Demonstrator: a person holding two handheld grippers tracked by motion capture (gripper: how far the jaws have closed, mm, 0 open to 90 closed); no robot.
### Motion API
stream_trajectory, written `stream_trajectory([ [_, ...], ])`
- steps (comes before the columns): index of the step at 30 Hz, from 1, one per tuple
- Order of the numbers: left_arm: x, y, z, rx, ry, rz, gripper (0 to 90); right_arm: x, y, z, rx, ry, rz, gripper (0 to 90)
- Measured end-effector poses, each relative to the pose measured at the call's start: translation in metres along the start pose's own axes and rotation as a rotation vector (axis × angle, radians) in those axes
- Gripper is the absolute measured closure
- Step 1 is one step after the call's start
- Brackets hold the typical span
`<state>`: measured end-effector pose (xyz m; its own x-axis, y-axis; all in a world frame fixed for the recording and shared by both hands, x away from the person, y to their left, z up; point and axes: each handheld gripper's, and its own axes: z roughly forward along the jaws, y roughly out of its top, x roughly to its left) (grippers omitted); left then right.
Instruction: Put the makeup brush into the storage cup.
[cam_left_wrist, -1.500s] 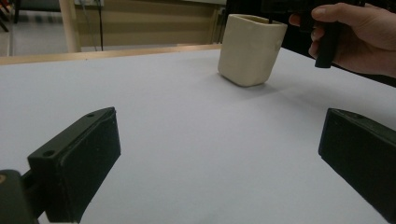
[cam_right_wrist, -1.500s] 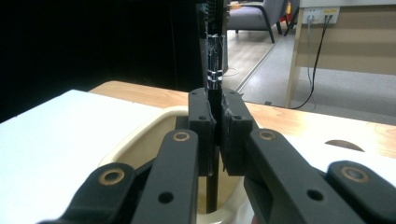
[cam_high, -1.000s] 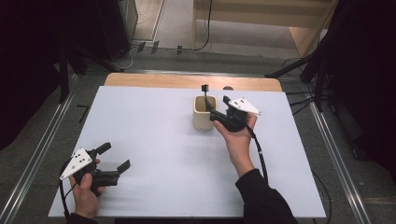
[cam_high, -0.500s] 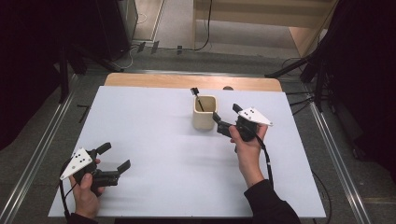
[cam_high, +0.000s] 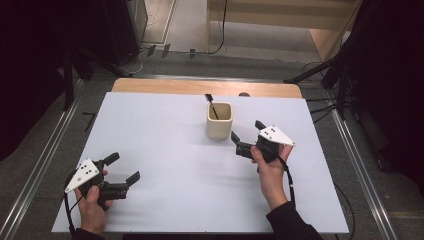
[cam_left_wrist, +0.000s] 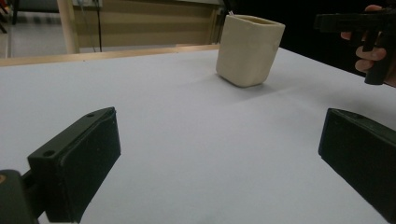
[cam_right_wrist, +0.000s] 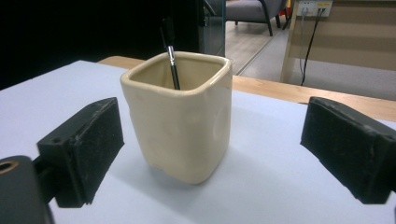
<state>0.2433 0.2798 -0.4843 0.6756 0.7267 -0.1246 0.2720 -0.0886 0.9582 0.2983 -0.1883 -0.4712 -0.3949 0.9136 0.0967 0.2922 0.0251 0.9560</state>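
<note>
cup with pen, both grippers empty

my right gripper (cam_high: 247, 136) sits right of centre in the high view, just beside the cream cup (cam_high: 219, 121) and a little below it in the frame, not touching it. its jaws are spread wide and hold nothing. in the right gripper view the cup (cam_right_wrist: 181, 114) stands upright in the middle of the frame, framed by the two black jaws at lower left and right, with open table showing between each jaw and the cup's walls. a black pen (cam_right_wrist: 171, 60) leans inside the cup, its top end rising above the rim toward the upper middle of the frame. in the high view the pen (cam_high: 212, 105) pokes out of the cup toward the top edge of the table.

my left gripper (cam_high: 121, 170) is in the lower left of the high view, well apart from the cup, with my hand wrapped around its body. its jaws are wide apart too, and empty. in the left gripper view the cup (cam_left_wrist: 249, 50) stands in the upper right-of-centre part of the frame, far beyond the jaws, and my other hand's gripper (cam_left_wrist: 359, 28) shows at the upper right edge.

the cup rests on the white table (cam_high: 165, 145), in the upper middle of its surface, close to the wooden strip (cam_high: 165, 86) along the far edge.
</note>
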Motion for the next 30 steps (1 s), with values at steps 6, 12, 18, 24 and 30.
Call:
stream_trajectory([
  [6, 0.0, 0.0, 0.0, 0.003, 0.0, 0.003, 0.0, -0.003, -0.006, -0.01, 0.003, 0.005, -0.019, 0.0],
  [12, 0.0, 0.0, 0.0, 0.005, -0.002, 0.005, 0.0, -0.009, -0.018, -0.021, -0.002, 0.002, -0.015, 0.0],
  [18, -0.001, 0.0, 0.001, 0.005, -0.003, 0.007, 0.0, -0.017, -0.034, -0.034, -0.006, -0.01, 0.009, 0.0],
  [24, -0.001, 0.0, 0.001, 0.006, -0.005, 0.01, 0.0, -0.027, -0.041, -0.05, -0.005, -0.019, 0.032, 0.0],
  [30, -0.001, 0.0, 0.001, 0.005, -0.009, 0.013, 0.0, -0.032, -0.049, -0.067, 0.004, -0.03, 0.014, 0.0],
])
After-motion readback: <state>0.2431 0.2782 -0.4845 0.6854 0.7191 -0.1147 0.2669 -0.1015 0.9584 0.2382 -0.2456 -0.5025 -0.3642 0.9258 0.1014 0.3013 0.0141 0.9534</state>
